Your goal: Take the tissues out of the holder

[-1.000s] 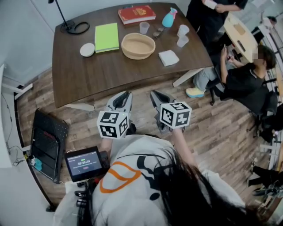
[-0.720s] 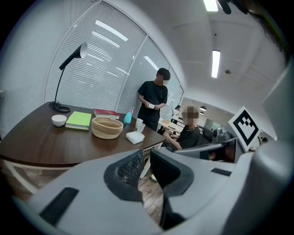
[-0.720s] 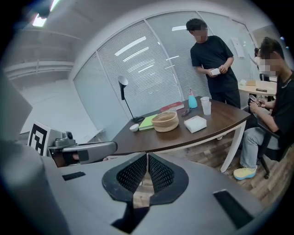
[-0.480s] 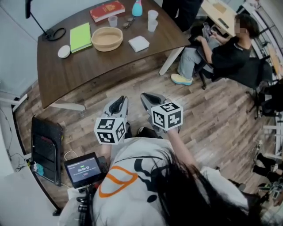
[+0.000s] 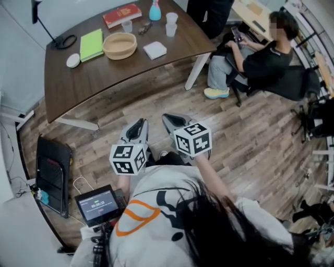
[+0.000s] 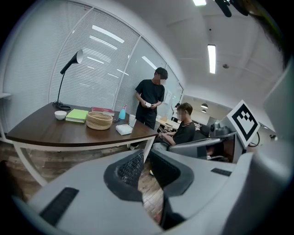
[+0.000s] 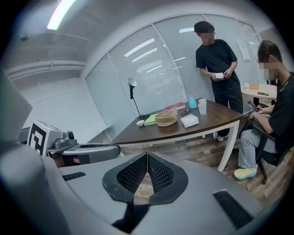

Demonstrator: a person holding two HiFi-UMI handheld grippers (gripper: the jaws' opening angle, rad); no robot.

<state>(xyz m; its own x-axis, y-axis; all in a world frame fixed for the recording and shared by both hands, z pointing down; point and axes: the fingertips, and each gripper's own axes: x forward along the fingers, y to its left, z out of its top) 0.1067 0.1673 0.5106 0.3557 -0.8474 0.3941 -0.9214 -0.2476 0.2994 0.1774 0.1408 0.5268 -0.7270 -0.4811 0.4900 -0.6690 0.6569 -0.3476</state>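
Note:
The white tissue holder [image 5: 155, 50] lies on the dark wooden table [image 5: 104, 78], next to a wicker bowl [image 5: 120, 45]. It also shows small and far off in the left gripper view [image 6: 124, 129] and the right gripper view [image 7: 189, 120]. Both grippers hang side by side over the wood floor, well short of the table. My left gripper [image 5: 136, 125] is shut with nothing between its pads [image 6: 131, 167]. My right gripper [image 5: 169, 119] is shut too, its mesh pads [image 7: 158, 172] meeting at the tips and empty.
On the table are a green notebook [image 5: 92, 44], a red book [image 5: 122, 14], a blue bottle [image 5: 155, 10], cups [image 5: 171, 23] and a small white bowl [image 5: 73, 60]. A seated person [image 5: 261, 57] is right of the table. A black folded chair [image 5: 52, 174] stands at the left.
The table has slid up and away in the head view: I have backed off from it with both grippers, which keep their side-by-side pose.

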